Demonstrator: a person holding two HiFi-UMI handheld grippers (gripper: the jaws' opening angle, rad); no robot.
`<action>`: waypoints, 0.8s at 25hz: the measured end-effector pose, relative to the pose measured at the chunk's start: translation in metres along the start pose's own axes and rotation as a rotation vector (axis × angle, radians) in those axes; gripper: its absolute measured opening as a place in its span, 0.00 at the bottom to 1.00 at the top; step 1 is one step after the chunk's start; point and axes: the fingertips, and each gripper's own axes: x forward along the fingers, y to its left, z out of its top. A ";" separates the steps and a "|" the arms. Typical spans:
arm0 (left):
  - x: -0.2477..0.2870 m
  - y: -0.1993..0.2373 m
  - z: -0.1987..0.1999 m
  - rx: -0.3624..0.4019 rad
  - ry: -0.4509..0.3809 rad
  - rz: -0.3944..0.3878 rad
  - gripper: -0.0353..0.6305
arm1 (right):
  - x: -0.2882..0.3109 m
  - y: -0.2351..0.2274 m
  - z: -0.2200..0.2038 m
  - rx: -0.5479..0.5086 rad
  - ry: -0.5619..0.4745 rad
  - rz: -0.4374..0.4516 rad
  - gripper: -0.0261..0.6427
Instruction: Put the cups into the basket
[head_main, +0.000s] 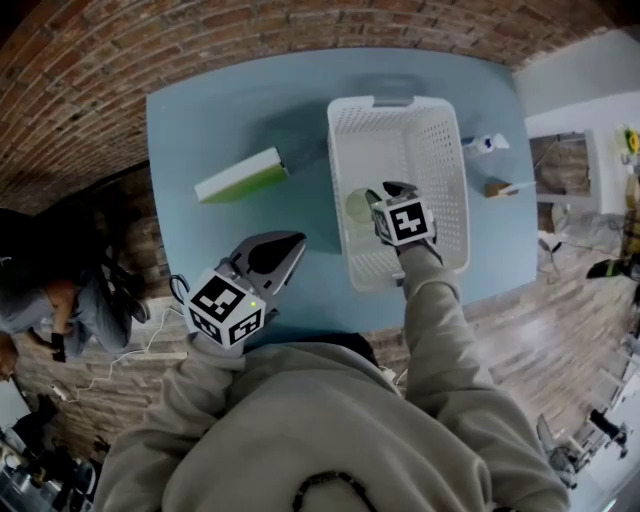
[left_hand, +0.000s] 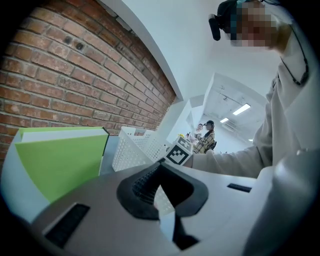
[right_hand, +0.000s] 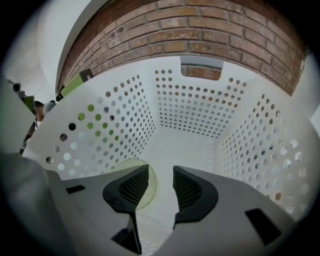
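Note:
A white perforated basket stands on the blue table, right of centre. One pale green cup lies on the basket floor by its left wall. My right gripper reaches down into the basket just right of the cup. In the right gripper view its jaws stand open with nothing between them, and the cup shows partly behind the left pad, inside the basket walls. My left gripper hovers at the table's near left edge; its pads meet, shut and empty, pointing toward the basket.
A green and white box lies on the table left of the basket and fills the left of the left gripper view. A small white bottle and a small brown item sit right of the basket. A brick wall lies beyond the table.

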 end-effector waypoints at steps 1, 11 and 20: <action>-0.001 -0.001 0.001 0.003 -0.003 -0.003 0.05 | -0.005 -0.001 0.005 0.005 -0.017 -0.010 0.28; -0.034 -0.016 0.019 0.054 -0.038 -0.041 0.05 | -0.075 0.007 0.038 0.052 -0.162 -0.077 0.17; -0.076 -0.044 0.034 0.120 -0.078 -0.097 0.05 | -0.143 0.049 0.032 0.109 -0.281 -0.127 0.06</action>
